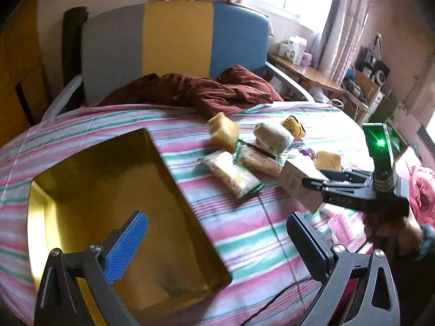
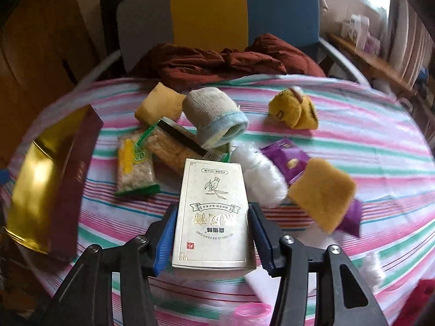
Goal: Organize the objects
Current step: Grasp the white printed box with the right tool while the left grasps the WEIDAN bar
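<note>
My right gripper [image 2: 212,233] is shut on a cream box with green print [image 2: 213,212], held just above the striped bed; it also shows in the left wrist view [image 1: 296,182]. My left gripper [image 1: 217,244] is open and empty over the near right corner of an open gold-lined box [image 1: 114,206], which shows at the left of the right wrist view [image 2: 35,190]. Ahead lie snack packets [image 2: 133,163], a rolled grey sock [image 2: 214,116], yellow sponges [image 2: 323,193], a purple sachet [image 2: 288,160], a yellow plush [image 2: 293,108] and white fluff [image 2: 261,174].
A dark red cloth [image 2: 223,59] is bunched at the bed's head under a grey, yellow and blue headboard [image 1: 176,35]. A wooden shelf with jars [image 1: 299,65] stands at the right by the window. A pink bag [image 2: 250,312] lies near me.
</note>
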`<act>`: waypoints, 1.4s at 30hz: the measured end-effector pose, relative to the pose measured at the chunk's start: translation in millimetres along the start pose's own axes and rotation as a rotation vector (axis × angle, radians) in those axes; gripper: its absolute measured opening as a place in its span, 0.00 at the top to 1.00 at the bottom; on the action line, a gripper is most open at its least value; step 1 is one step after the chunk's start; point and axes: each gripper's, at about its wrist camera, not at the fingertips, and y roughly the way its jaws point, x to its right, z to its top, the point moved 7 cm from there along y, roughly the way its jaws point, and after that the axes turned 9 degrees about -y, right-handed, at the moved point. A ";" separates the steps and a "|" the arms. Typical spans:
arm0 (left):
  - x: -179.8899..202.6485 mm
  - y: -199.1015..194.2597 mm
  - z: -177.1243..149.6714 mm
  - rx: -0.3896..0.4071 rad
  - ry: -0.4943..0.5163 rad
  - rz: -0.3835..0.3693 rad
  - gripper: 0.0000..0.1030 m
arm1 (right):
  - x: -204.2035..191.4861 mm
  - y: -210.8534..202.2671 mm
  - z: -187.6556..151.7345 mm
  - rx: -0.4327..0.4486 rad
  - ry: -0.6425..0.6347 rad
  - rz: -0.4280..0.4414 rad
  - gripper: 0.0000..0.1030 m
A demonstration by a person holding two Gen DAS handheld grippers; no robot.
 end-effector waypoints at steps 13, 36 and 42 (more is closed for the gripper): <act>37.5 104.9 26.3 -0.181 0.008 0.089 0.15 | 13.2 11.5 -3.1 -0.045 0.054 -0.019 0.49; 29.9 155.7 19.2 -0.258 -0.093 0.106 0.60 | 10.2 8.4 0.5 -0.009 0.064 0.046 0.50; 42.9 117.1 13.9 -0.193 0.017 0.062 0.75 | 8.2 1.3 3.0 0.037 0.079 0.086 0.50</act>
